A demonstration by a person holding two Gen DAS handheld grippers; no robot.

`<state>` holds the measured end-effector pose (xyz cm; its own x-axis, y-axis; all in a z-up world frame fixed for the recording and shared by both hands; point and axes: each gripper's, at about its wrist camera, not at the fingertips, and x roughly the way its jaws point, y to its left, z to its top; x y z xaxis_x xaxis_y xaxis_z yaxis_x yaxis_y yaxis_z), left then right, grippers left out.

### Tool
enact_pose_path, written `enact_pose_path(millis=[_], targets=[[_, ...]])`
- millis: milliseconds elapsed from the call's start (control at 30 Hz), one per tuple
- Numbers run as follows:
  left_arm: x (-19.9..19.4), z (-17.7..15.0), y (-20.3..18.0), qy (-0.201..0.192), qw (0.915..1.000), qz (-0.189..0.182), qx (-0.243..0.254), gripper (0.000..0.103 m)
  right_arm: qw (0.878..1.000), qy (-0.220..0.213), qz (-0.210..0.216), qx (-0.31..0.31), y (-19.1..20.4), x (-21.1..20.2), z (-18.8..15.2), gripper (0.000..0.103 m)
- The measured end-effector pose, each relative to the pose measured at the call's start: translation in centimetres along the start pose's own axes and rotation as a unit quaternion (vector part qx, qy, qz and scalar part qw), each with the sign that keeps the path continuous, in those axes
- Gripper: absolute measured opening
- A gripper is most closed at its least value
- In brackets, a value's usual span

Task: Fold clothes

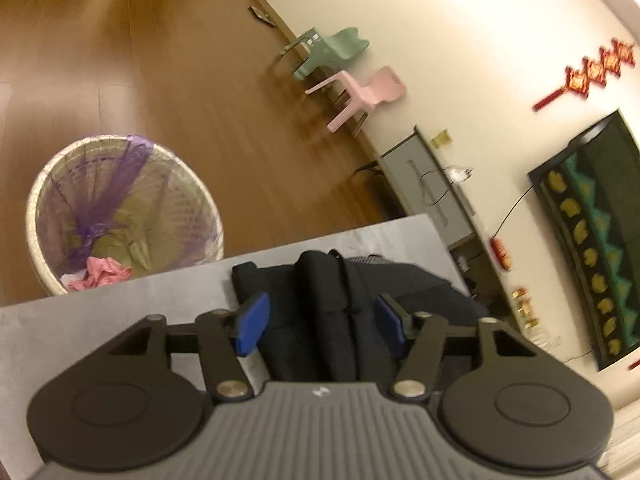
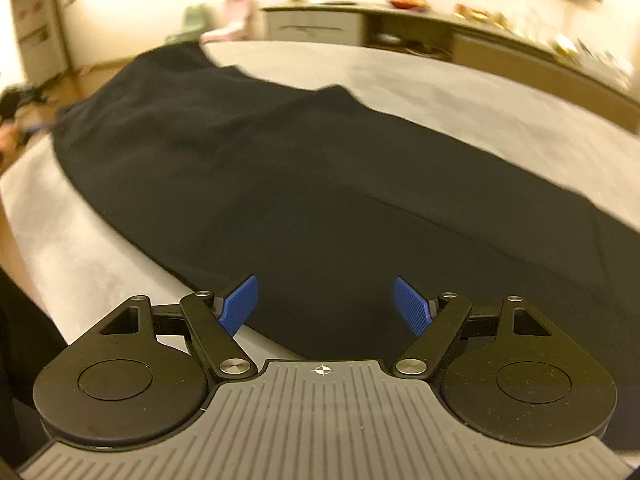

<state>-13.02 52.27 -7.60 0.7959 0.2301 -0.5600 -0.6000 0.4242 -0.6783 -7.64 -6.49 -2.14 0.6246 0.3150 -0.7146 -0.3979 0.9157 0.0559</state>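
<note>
Dark garment [image 2: 304, 184] spread on grey table [image 2: 460, 92]; both grippers agape

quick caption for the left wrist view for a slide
Left tool, open, over a black garment on a grey table, with a lined wicker basket on the wooden floor behind.

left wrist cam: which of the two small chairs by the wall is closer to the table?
The pink chair. It stands between the green chair and the grey table; the green one is further along the wall.

Home living room: wall TV [image 1: 592, 240], sideboard [image 2: 400, 28], wood floor [image 1: 160, 80].
</note>
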Motion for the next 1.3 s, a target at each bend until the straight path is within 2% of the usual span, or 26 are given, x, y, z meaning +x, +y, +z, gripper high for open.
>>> enact_pose_path(millis=[100,200,233,267,333,367,400,433,500,567,633,700,733,767,833,867,900,967,1100,1167,1200,1233,1267,1300], targets=[[0.3,0.2,-1.0,0.001,0.9998,0.009,0.016,0.067,1.000,-0.006,-0.011,0.028,-1.7,-1.0,-0.7,0.073],[1.4,0.3,-1.7,0.013,0.9995,0.001,0.030,0.057,0.999,-0.011,-0.028,0.041,-3.1,-2.1,-1.2,0.074],[1.9,0.3,-2.0,0.019,0.9992,-0.001,0.036,0.042,0.998,-0.012,-0.033,0.045,-3.6,-2.4,-1.4,0.074],[2.3,0.1,-2.2,0.024,0.9986,-0.004,0.048,0.007,0.998,-0.012,-0.038,0.049,-4.1,-2.6,-1.5,0.075],[1.1,-0.1,-2.7,0.004,0.9964,-0.054,0.064,0.005,0.997,-0.008,-0.049,0.058,-4.9,-2.9,-1.9,0.076],[-0.4,0.2,-1.8,-0.019,0.9923,-0.114,0.045,0.005,0.997,-0.006,-0.053,0.063,-5.3,-3.0,-2.2,0.076],[-1.1,0.6,-0.2,-0.032,0.9887,-0.146,0.008,0.005,0.996,-0.005,-0.056,0.068,-5.7,-3.2,-2.6,0.076],[-0.9,0.9,2.1,-0.028,0.9894,-0.134,-0.050,0.005,0.996,-0.006,-0.057,0.073,-6.0,-3.4,-3.0,0.076],[-0.3,0.6,4.4,-0.014,0.9909,-0.095,-0.094,0.005,0.995,-0.008,-0.059,0.082,-6.6,-3.6,-3.8,0.078],[-0.5,0.4,4.4,-0.013,0.9933,-0.057,-0.100,0.007,0.995,-0.004,-0.056,0.078,-6.5,-3.0,-3.7,0.078],[-0.7,0.2,4.3,-0.012,0.9943,-0.018,-0.104,0.013,0.996,0.000,-0.050,0.068,-6.1,-2.3,-3.5,0.078],[-1.7,0.2,4.2,-0.032,0.9938,-0.002,-0.107,0.019,0.997,-0.001,-0.048,0.057,-5.9,-2.1,-3.5,0.078],[-2.3,0.4,4.1,-0.048,0.9929,0.002,-0.109,0.034,0.997,-0.003,-0.049,0.055,-5.9,-2.2,-3.5,0.078],[-3.2,0.6,4.2,-0.075,0.9896,-0.001,-0.123,0.050,0.997,-0.004,-0.049,0.057,-6.1,-2.3,-3.6,0.079],[-4.8,0.9,5.3,-0.120,0.9745,-0.047,-0.184,0.063,0.996,-0.005,-0.049,0.070,-6.7,-2.4,-3.8,0.079],[-4.9,1.1,6.1,-0.114,0.9671,-0.071,-0.216,0.065,0.996,-0.006,-0.048,0.079,-7.0,-2.5,-3.8,0.079],[-4.6,1.4,6.5,-0.100,0.9647,-0.080,-0.230,0.065,0.995,-0.006,-0.046,0.088,-7.3,-2.5,-3.9,0.079],[-4.1,1.9,6.0,-0.066,0.9750,-0.057,-0.204,0.066,0.994,-0.007,-0.044,0.097,-7.6,-2.4,-3.9,0.079],[-2.5,1.9,3.0,-0.009,0.9936,-0.010,-0.112,0.070,0.994,-0.004,-0.047,0.095,-7.5,-2.1,-4.0,0.079],[-1.3,1.5,0.3,0.019,0.9985,0.036,-0.036,0.069,0.994,-0.003,-0.047,0.098,-7.4,-2.1,-4.0,0.079],[-0.8,0.8,-1.1,0.024,0.9971,0.070,0.014,0.068,0.993,-0.004,-0.044,0.105,-7.6,-2.3,-3.9,0.079],[-0.4,0.2,-2.0,0.025,0.9936,0.097,0.052,0.059,0.993,-0.006,-0.041,0.112,-7.7,-2.4,-3.9,0.079],[0.0,-0.4,-3.0,0.025,0.9882,0.122,0.089,0.032,0.992,-0.005,-0.043,0.115,-7.7,-2.6,-3.9,0.079],[0.4,-1.0,-3.9,0.025,0.9807,0.148,0.125,0.017,0.992,-0.004,-0.047,0.115,-7.7,-2.8,-3.8,0.079]])
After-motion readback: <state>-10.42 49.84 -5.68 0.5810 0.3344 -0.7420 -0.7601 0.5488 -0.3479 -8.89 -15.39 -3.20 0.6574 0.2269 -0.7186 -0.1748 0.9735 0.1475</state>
